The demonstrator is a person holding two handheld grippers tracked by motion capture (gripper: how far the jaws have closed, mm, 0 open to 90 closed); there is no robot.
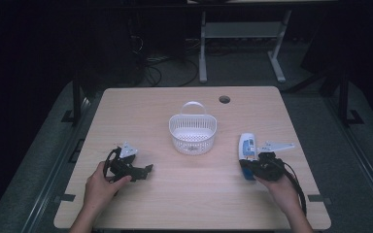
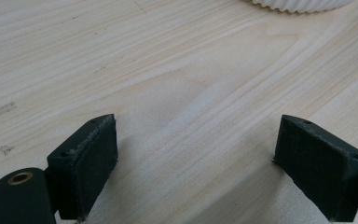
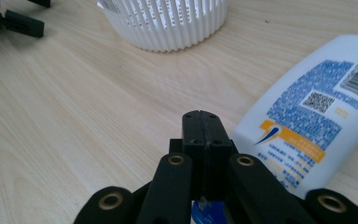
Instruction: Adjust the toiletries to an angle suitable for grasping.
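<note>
Right claw [image 3: 204, 122] is sitting closed, empty, just beside tube [image 3: 314, 109] lying on table [image 3: 74, 121]; left claw [image 2: 196, 154] is resting open near basket [image 1: 193, 129].

Black two-jaw grippers [image 1: 146, 170] with brass-ringed pivots, grey three-cornered plates, trailing black cables.

The left gripper [image 1: 148, 168], held low in the left hand [image 1: 98, 187], has its fingers [image 2: 86, 161] spread wide apart, while the right gripper [image 3: 203, 122] in the right hand [image 1: 281, 187] has its fingers pressed together.
</note>
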